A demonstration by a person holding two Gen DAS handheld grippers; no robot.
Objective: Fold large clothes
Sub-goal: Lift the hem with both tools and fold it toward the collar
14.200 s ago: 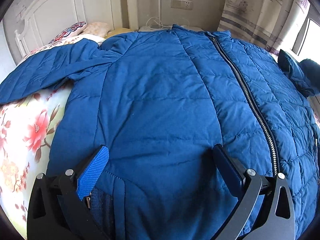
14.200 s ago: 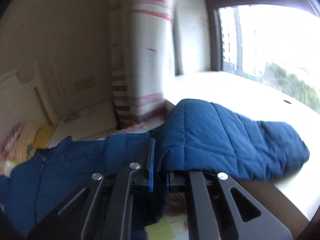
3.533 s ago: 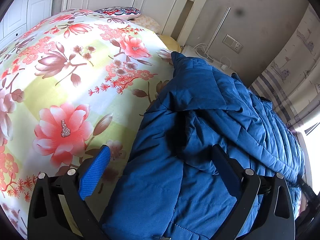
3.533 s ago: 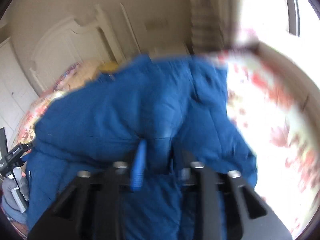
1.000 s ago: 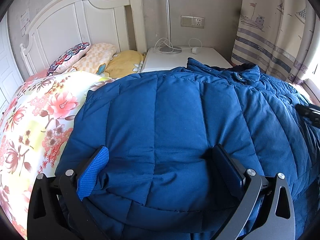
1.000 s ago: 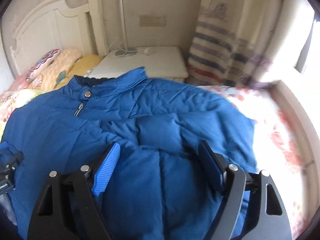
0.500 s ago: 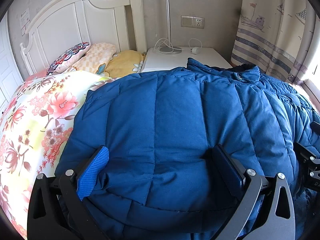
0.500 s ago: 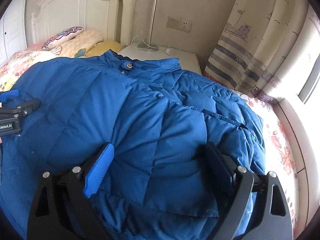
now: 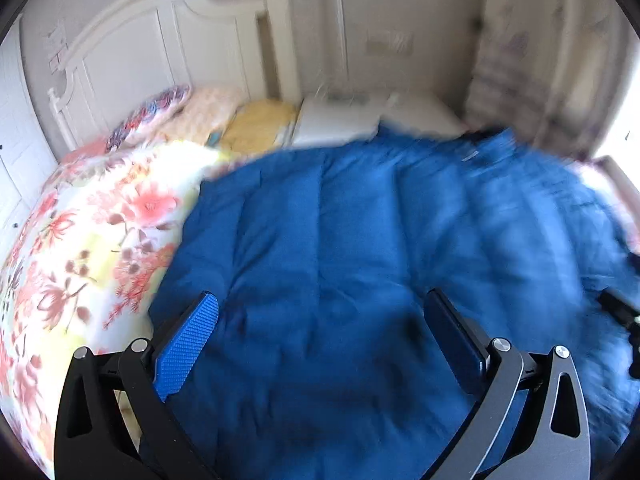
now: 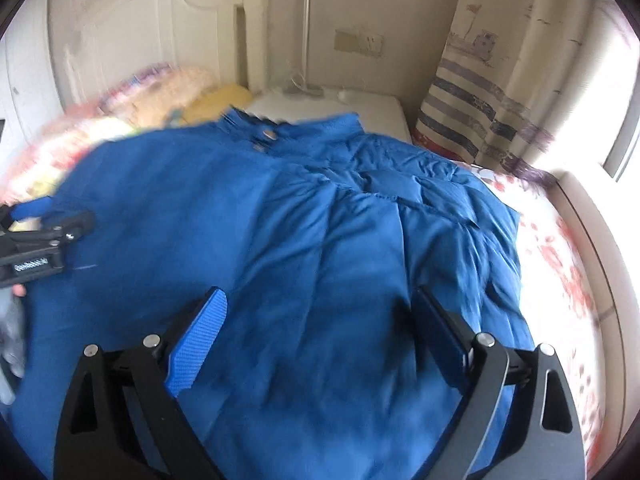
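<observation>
Blue quilted fabric fills most of the left wrist view: a large padded jacket (image 9: 360, 272) lies spread on a bed, directly ahead of and beneath the left tool (image 9: 320, 328). The left tool stands wide, its textured blue pad (image 9: 188, 344) on the left side and its dark pad (image 9: 452, 336) on the right, with the jacket's surface between them but neither pad pressing on it. To the left of the tool, a floral bedspread (image 9: 80, 248) in pink, red and yellow shows past the jacket's edge. Farther ahead are pillows (image 9: 208, 120), a white headboard (image 9: 152, 52) and a white nightstand (image 9: 340, 120). At the far right edge, a black piece of the other tool peeks in. The view is blurred.

In the right wrist view, the same jacket (image 10: 320, 240) lies ahead of and under the right tool (image 10: 316, 316), its collar with a metal snap (image 10: 269, 134) at the far end, near the nightstand (image 10: 360, 108). The right tool is also spread wide, nothing gripped, the jacket's puffed folds lying between its pads. Off to the tool's left, the left tool (image 10: 44, 236) sits over the jacket's left side. To the tool's right, the bedspread (image 10: 560, 264) shows beside the jacket, and a striped curtain (image 10: 480, 92) hangs beyond, next to a bright window.
</observation>
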